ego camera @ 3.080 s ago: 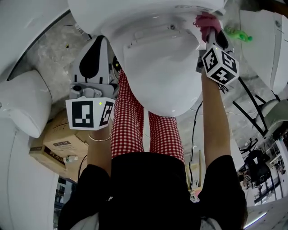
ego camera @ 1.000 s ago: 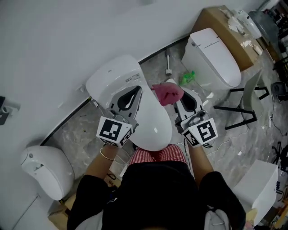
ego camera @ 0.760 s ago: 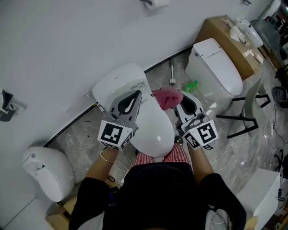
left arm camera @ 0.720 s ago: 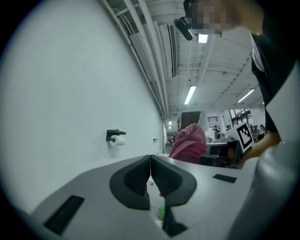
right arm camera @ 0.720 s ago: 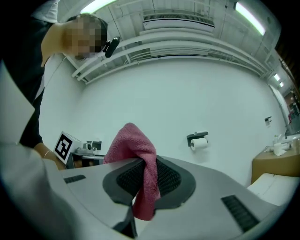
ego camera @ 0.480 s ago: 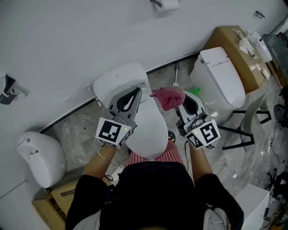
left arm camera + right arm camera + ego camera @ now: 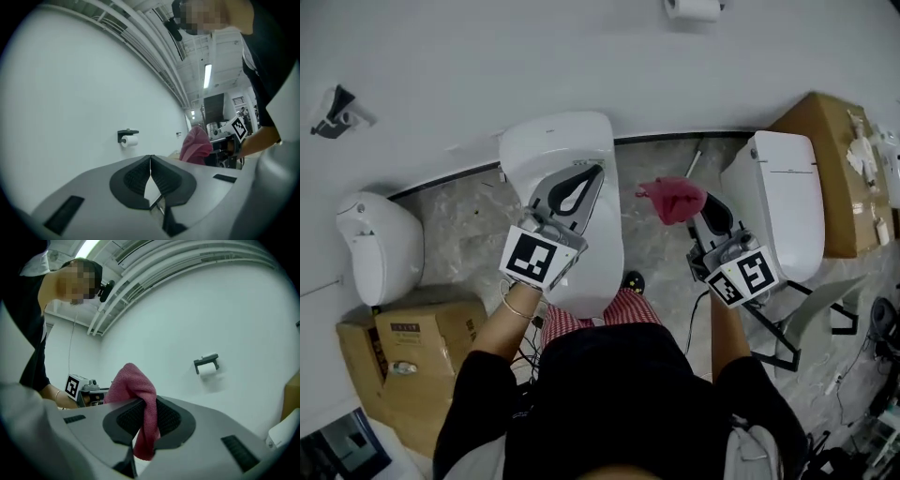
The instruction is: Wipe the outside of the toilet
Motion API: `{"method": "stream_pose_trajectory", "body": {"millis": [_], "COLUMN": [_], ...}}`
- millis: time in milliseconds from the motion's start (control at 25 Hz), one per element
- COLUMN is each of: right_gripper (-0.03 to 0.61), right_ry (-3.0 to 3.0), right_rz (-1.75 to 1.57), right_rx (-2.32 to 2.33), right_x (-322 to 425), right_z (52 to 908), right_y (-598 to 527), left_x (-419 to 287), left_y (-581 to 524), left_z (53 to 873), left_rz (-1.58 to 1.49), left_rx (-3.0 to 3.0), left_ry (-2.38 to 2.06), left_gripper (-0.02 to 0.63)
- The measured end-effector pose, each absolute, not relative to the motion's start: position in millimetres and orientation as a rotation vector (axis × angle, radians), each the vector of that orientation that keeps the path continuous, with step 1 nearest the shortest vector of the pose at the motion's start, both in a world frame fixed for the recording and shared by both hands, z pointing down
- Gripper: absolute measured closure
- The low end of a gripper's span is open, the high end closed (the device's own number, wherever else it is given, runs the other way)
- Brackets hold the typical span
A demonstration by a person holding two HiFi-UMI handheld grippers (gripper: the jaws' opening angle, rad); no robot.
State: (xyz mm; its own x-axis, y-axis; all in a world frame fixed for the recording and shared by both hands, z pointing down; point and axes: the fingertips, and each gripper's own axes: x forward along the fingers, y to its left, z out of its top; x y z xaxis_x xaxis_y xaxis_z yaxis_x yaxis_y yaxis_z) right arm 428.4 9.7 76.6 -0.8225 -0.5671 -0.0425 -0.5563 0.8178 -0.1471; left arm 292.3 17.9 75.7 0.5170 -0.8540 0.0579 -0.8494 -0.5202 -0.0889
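Right gripper (image 7: 705, 211) is clamped on the pink cloth (image 7: 675, 200), held beside the toilet (image 7: 553, 141), not touching it. Left gripper (image 7: 581, 183), over the toilet, has jaws pressed together, empty.

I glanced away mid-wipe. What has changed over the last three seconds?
The right gripper pulled the pink cloth off the toilet; the cloth now hangs in the air on the toilet's right. The left gripper moved from beside the toilet to over it. Unchanged: right jaws shut on the cloth, left jaws shut and empty.

White wall (image 7: 487, 56), marbled floor (image 7: 459, 225) (cardboard box (image 7: 417, 352) nearby).
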Motion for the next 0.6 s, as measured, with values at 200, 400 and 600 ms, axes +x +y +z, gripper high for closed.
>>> {"method": "stream_pose_trajectory", "body": {"millis": [200,400,600], "right_gripper": [0.518,0.518,0.517], "right_ry": [2.933,2.835,2.761], "right_rz": [-0.240,-0.278,-0.347], "right_rx": [-0.896,-0.954,-1.027], "right_x": [426.5,412.8,414.8], "right_z": [94.9,93.8,102.3], "right_y": [-3.6,-8.6,-12.7], "left_x": [277.3,262.7,266.1], "left_y": [20.9,24.4,11.2], "left_z": [80.7,77.1,81.5], "left_rz": [-0.208,-0.137,-0.129], "left_rx": [-2.634,-2.647,-2.674], "left_ry": [1.647,1.635,1.582], "left_gripper": [0.603,0.603,0.603]}}
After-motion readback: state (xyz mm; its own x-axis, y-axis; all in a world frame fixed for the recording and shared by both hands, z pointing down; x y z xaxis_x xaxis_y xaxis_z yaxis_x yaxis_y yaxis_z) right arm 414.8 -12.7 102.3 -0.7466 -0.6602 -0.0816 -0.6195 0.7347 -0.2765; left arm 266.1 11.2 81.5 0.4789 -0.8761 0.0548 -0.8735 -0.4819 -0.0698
